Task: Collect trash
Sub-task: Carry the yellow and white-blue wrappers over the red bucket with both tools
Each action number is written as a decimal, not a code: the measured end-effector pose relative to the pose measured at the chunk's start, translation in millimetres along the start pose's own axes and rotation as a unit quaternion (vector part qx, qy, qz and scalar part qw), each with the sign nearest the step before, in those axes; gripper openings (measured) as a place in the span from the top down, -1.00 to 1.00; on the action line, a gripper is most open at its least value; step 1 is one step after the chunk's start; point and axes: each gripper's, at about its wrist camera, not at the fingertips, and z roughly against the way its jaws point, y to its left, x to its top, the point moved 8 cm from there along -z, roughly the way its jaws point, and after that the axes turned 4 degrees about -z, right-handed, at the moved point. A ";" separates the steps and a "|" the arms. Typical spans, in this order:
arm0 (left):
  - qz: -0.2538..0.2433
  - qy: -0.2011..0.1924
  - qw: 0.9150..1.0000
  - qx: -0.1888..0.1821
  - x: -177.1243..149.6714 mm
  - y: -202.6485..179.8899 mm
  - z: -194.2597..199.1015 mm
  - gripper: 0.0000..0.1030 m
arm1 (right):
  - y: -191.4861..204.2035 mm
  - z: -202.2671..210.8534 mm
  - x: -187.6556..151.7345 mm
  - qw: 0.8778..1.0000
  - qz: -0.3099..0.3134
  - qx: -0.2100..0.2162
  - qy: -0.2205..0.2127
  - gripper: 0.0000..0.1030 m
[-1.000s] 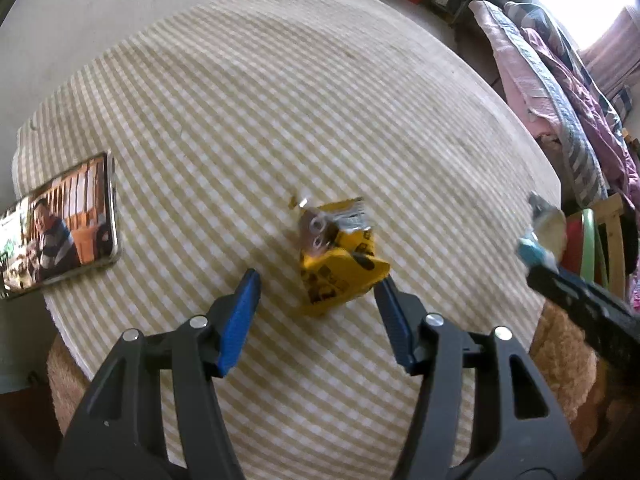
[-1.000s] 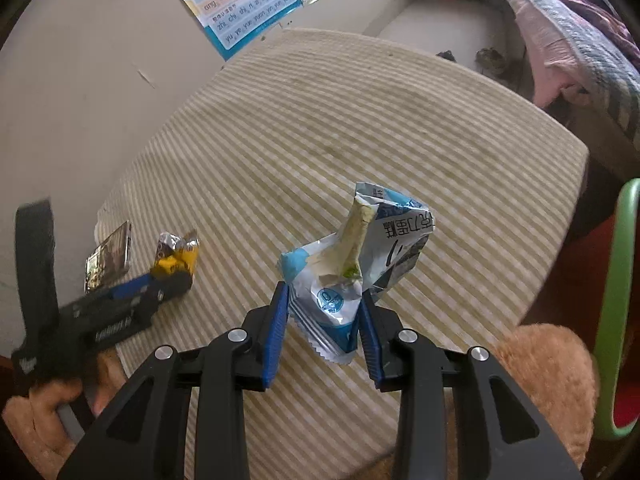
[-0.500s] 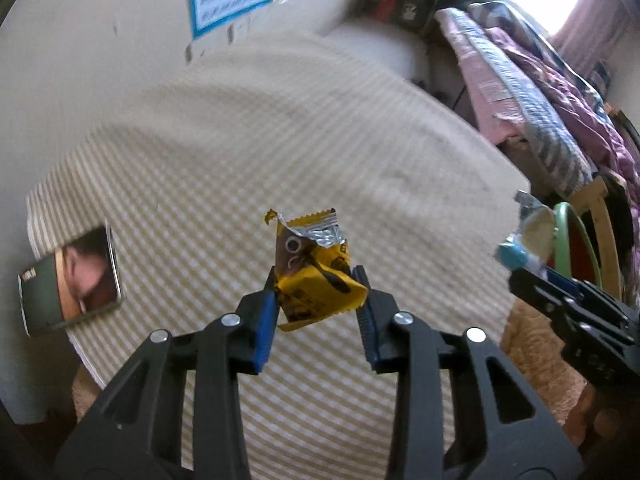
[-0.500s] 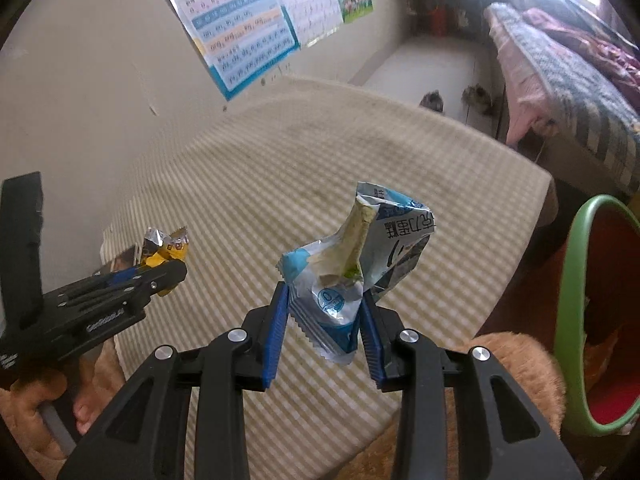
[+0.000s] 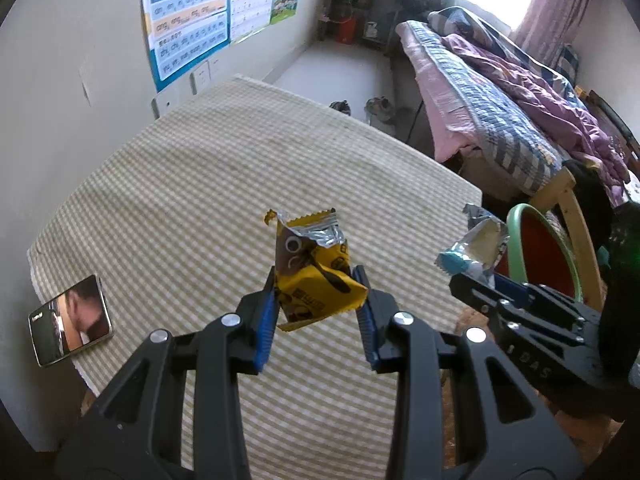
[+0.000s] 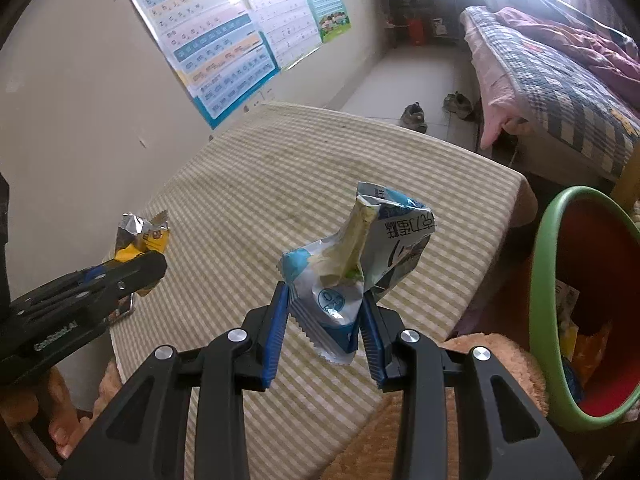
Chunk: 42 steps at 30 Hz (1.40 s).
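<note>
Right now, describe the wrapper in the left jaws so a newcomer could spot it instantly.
Start at the checked tablecloth on the big table. Above its near edge the left gripper has shut on a crumpled yellow wrapper. Its brown cartoon face and torn silver top distinguish it from the blue-and-white wrapper held by the right gripper.

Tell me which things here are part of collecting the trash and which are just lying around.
Part of the job: yellow wrapper in the left gripper; blue wrapper in the right gripper; bin.
Lying around: phone, shoes, posters, bed.
</note>
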 end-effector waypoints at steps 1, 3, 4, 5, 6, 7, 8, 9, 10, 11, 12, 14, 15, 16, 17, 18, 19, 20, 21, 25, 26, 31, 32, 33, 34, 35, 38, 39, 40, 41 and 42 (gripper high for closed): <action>-0.001 -0.001 1.000 -0.002 1.3 -2.7 1.5 0.34 | -1.3 0.8 0.4 1.000 -0.003 -0.001 -0.001 0.32; -0.003 -0.004 1.000 -0.004 2.7 -6.0 4.6 0.34 | -4.0 2.9 0.8 1.000 -0.007 -0.001 -0.004 0.32; -0.005 -0.006 1.000 -0.005 3.6 -8.4 6.0 0.34 | -5.3 4.0 0.6 1.000 -0.009 -0.001 -0.005 0.32; -0.006 -0.007 1.000 -0.006 4.3 -10.3 6.9 0.34 | -7.2 5.2 0.8 1.000 -0.011 -0.002 -0.006 0.32; -0.008 -0.008 1.000 -0.007 4.9 -12.0 7.8 0.34 | -8.0 5.9 1.3 1.000 -0.013 -0.002 -0.007 0.32; -0.009 -0.009 1.000 -0.007 5.2 -13.6 8.6 0.34 | -9.2 6.8 0.8 1.000 -0.014 -0.002 -0.008 0.32; -0.010 -0.010 1.000 -0.007 5.2 -14.6 8.9 0.34 | -10.2 7.8 0.9 1.000 -0.015 -0.002 -0.009 0.32; -0.011 -0.010 1.000 -0.008 5.0 -14.8 9.1 0.34 | -11.2 8.8 0.9 1.000 -0.016 -0.003 -0.011 0.32; -0.011 -0.010 1.000 -0.008 4.9 -15.7 9.2 0.34 | -12.1 9.8 0.7 1.000 -0.017 -0.003 -0.012 0.32; -0.012 -0.010 1.000 -0.008 4.9 -16.4 9.4 0.34 | -12.4 10.4 0.2 1.000 -0.018 -0.003 -0.012 0.32; -0.012 -0.010 1.000 -0.009 4.6 -16.6 9.7 0.34 | -13.2 10.9 0.0 1.000 -0.018 -0.004 -0.012 0.32; -0.012 -0.010 1.000 -0.009 4.6 -17.0 9.9 0.34 | -14.6 11.6 -0.6 1.000 -0.020 -0.006 -0.011 0.32; -0.012 -0.011 1.000 -0.010 4.6 -17.3 10.1 0.34 | -14.9 11.9 -0.7 1.000 -0.021 -0.006 -0.011 0.32; -0.012 -0.011 1.000 -0.011 4.7 -17.6 10.3 0.34 | -15.1 12.0 -0.8 1.000 -0.022 -0.006 -0.011 0.32; -0.012 -0.010 1.000 -0.011 4.8 -17.9 10.3 0.34 | -15.4 12.5 -0.9 1.000 -0.023 -0.007 -0.011 0.32; -0.012 -0.010 1.000 -0.012 4.7 -17.8 10.1 0.34 | -15.2 12.6 -0.5 1.000 -0.023 -0.008 -0.012 0.32; -0.012 -0.009 1.000 -0.012 5.3 -17.4 10.1 0.34 | -15.2 13.2 -0.4 1.000 -0.024 -0.007 -0.012 0.32; -0.012 -0.009 1.000 -0.012 5.3 -17.4 10.1 0.34 | -15.0 14.1 -0.1 1.000 -0.024 -0.008 -0.014 0.32; -0.012 -0.009 1.000 -0.013 5.3 -17.6 9.9 0.34 | -15.7 14.4 0.0 1.000 -0.024 -0.008 -0.014 0.32; -0.012 -0.007 1.000 -0.014 3.2 -18.1 7.9 0.34 | -16.8 14.0 -0.6 1.000 -0.025 -0.009 -0.013 0.32; -0.011 -0.006 1.000 -0.014 2.6 -17.9 7.4 0.34 | -16.8 13.4 -1.3 1.000 -0.025 -0.009 -0.011 0.32; -0.009 -0.002 1.000 -0.014 0.3 -16.9 5.4 0.34 | -16.6 12.9 -1.5 1.000 -0.028 -0.008 -0.009 0.32; -0.009 -0.002 1.000 -0.015 0.2 -16.9 5.4 0.34 | -16.8 12.8 -1.6 1.000 -0.028 -0.008 -0.009 0.32; -0.009 -0.001 1.000 -0.015 0.0 -16.9 5.1 0.34 | -16.9 12.8 -1.8 1.000 -0.029 -0.008 -0.009 0.32; -0.009 -0.001 1.000 -0.014 0.2 -16.8 5.3 0.34 | -17.1 12.9 -1.9 1.000 -0.029 -0.008 -0.009 0.32; -0.009 0.000 1.000 -0.014 0.1 -16.5 4.6 0.34 | -17.0 12.7 -1.8 0.999 -0.029 -0.008 -0.009 0.32; -0.007 0.003 1.000 -0.015 -2.0 -16.1 2.8 0.34 | -17.5 12.7 -1.7 0.999 -0.030 -0.008 -0.009 0.32; -0.007 0.004 1.000 -0.015 -2.2 -16.4 2.5 0.34 | -17.5 12.6 -1.6 0.999 -0.029 -0.008 -0.009 0.32; -0.007 0.004 1.000 -0.015 -2.5 -17.1 2.4 0.34 | -17.6 12.6 -1.7 0.999 -0.029 -0.008 -0.009 0.32; -0.007 0.004 1.000 -0.015 -2.5 -17.1 2.4 0.34 | -17.5 12.7 -1.6 1.000 -0.029 -0.008 -0.009 0.32; -0.007 0.004 1.000 -0.015 -2.6 -17.1 2.3 0.34 | -17.5 12.6 -1.7 1.000 -0.029 -0.008 -0.009 0.32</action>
